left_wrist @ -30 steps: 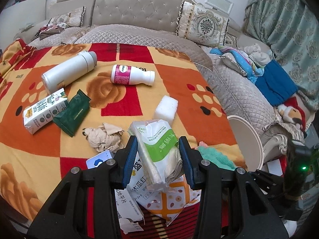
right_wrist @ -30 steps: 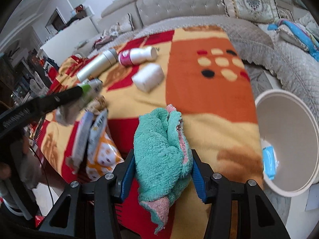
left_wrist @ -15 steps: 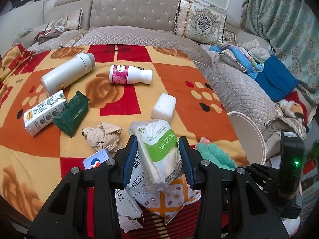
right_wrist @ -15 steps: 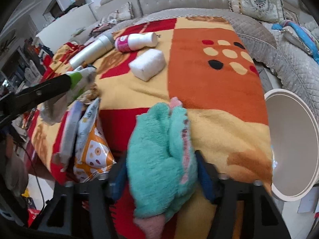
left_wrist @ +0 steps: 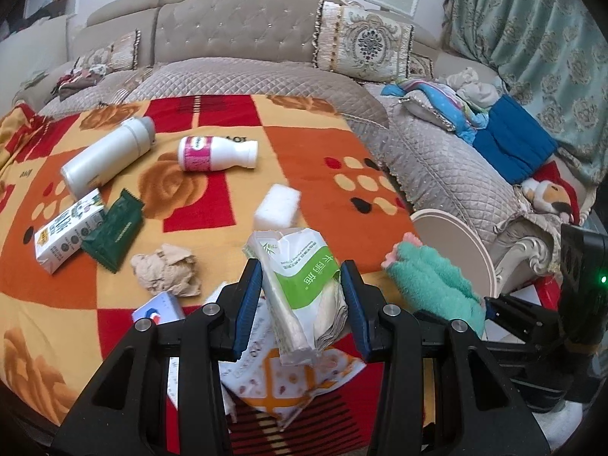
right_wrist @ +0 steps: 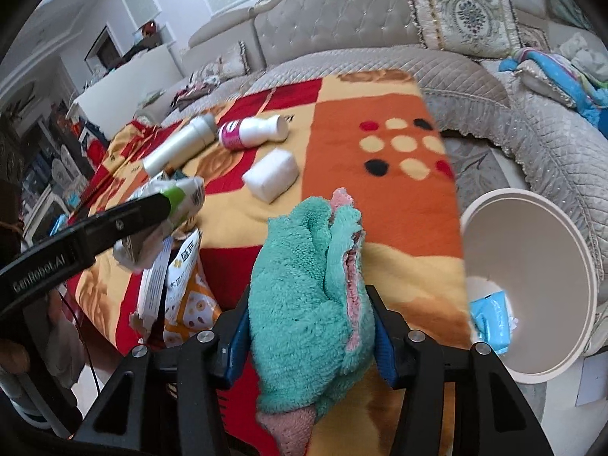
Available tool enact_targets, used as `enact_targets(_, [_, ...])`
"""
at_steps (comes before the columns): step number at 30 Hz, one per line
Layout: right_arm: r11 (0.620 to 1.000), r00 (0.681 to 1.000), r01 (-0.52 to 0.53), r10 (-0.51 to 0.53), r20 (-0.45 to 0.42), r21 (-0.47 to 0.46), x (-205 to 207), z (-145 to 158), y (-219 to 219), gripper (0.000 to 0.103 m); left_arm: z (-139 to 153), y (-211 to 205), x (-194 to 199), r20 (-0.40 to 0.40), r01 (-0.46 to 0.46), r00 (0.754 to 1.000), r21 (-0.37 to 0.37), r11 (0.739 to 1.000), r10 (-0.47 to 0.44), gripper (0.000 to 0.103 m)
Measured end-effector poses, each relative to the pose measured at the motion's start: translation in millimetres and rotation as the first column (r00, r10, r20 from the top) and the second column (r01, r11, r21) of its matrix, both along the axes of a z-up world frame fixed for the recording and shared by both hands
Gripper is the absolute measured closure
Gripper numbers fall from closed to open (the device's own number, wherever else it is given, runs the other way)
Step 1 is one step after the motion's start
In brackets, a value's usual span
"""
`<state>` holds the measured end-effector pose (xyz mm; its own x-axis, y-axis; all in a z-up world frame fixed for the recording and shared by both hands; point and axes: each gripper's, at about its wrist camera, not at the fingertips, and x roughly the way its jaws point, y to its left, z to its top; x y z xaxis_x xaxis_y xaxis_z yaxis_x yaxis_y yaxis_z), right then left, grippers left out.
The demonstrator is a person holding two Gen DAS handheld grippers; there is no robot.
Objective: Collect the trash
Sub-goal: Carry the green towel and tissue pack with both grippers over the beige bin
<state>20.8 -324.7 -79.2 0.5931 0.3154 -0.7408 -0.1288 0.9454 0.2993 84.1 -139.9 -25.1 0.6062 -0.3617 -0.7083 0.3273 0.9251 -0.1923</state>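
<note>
Left tool (left_wrist: 302, 306): clamps tissue pack (left_wrist: 300, 277), now lifted clear of blanket (left_wrist: 323, 163). Right tool (right_wrist: 309, 338): grips teal cloth (right_wrist: 307, 300), raised, nearer the bin (right_wrist: 532, 285). Both ready for dropping.

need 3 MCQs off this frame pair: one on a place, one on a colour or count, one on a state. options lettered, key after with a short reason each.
1. Where is the bin?
A. On the blanket
B. Beside the blanket's edge, near the right gripper
C. On the sofa

2. How many bottles lie on the blanket?
A. Two
B. Four
C. None

3. What is the left gripper doing?
A. Open and empty
B. Clamped on a bottle
C. Clamped on a tissue pack

Key: B, the bin's rim sits off the blanket's edge by the towel; A, the white flask and the pink-label bottle; C, the pack sits pinched between its blue pads.
</note>
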Motion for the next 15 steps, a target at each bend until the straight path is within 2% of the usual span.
enact_targets(15, [0.989,0.989,0.148,-0.148,0.010,0.021,-22.3,7.1,-76.0,0.051,4.2,-77.0,-8.2,-0.013,0.146,0.989,-0.008,0.989,-0.146,0.063])
